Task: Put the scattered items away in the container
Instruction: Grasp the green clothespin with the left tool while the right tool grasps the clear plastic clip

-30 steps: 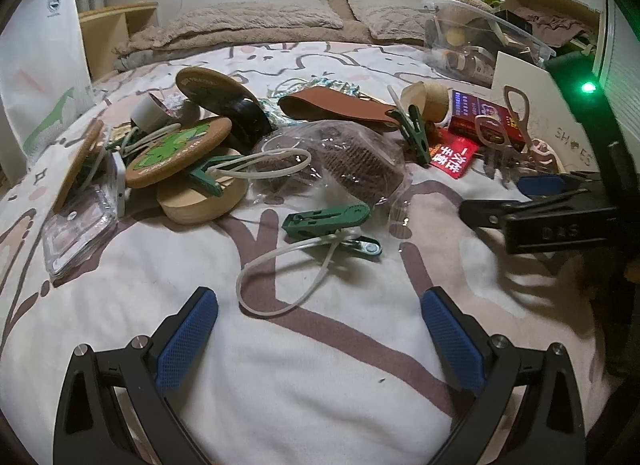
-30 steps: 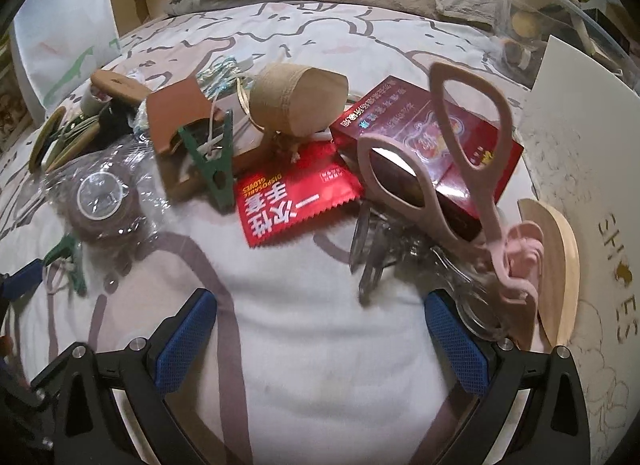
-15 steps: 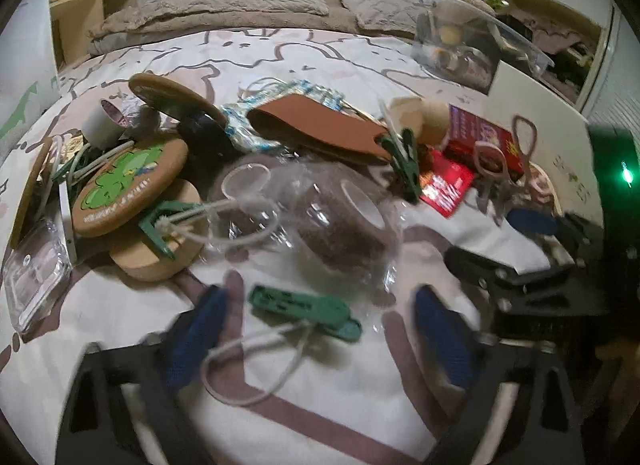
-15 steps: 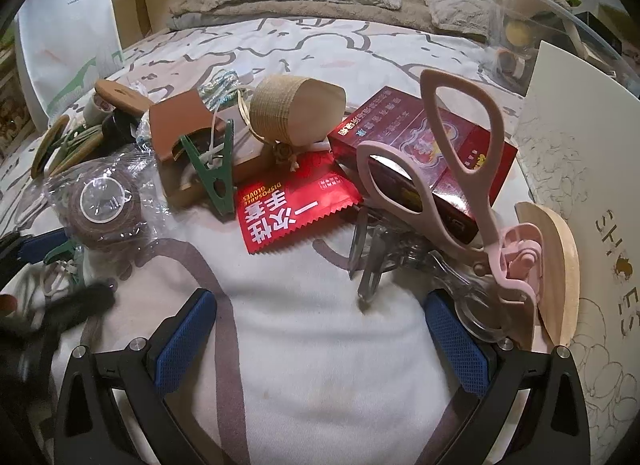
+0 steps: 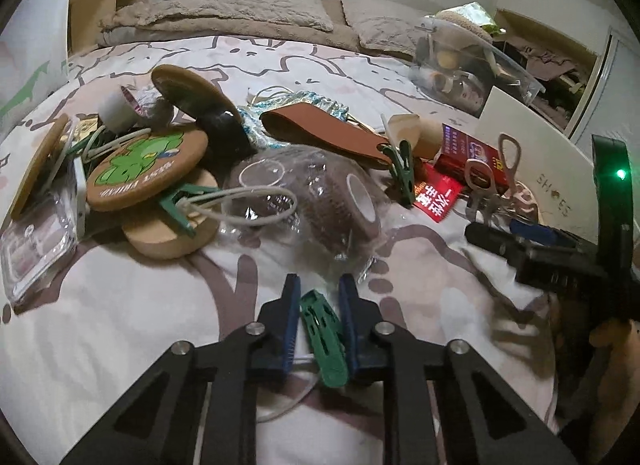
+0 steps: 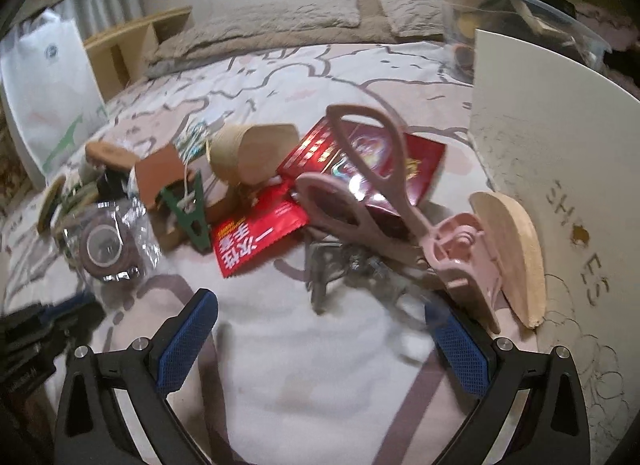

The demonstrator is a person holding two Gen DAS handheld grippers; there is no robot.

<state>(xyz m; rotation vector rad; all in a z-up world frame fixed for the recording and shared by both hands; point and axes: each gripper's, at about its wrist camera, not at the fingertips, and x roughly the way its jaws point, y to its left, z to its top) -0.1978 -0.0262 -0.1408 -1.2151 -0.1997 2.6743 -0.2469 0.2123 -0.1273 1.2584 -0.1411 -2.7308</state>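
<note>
1. The left gripper [image 5: 319, 297] has its blue pads pressed in on a green clothespin [image 5: 323, 339], which lies on the patterned bedspread [image 5: 120, 305] with a white cord looping out beneath it.
2. Just beyond the green clothespin sits a brown tape roll [image 5: 352, 205] in clear wrap, touching a pile of round cork coasters [image 5: 148, 169] to its left.
3. The right gripper [image 6: 320, 337] hangs above bare bedspread with its jaws spread wide, holding nothing.
4. Just beyond the right gripper lie pink scissors [image 6: 372, 185], resting across a red box [image 6: 416, 161], with a red sachet [image 6: 256, 237] beside them.
5. The clear container [image 5: 472, 61] stands far beyond the tape roll, near the pillows, already holding several items.
6. A white board marked "SHOES" [image 6: 560, 145] leans upright right of the pink scissors.
</note>
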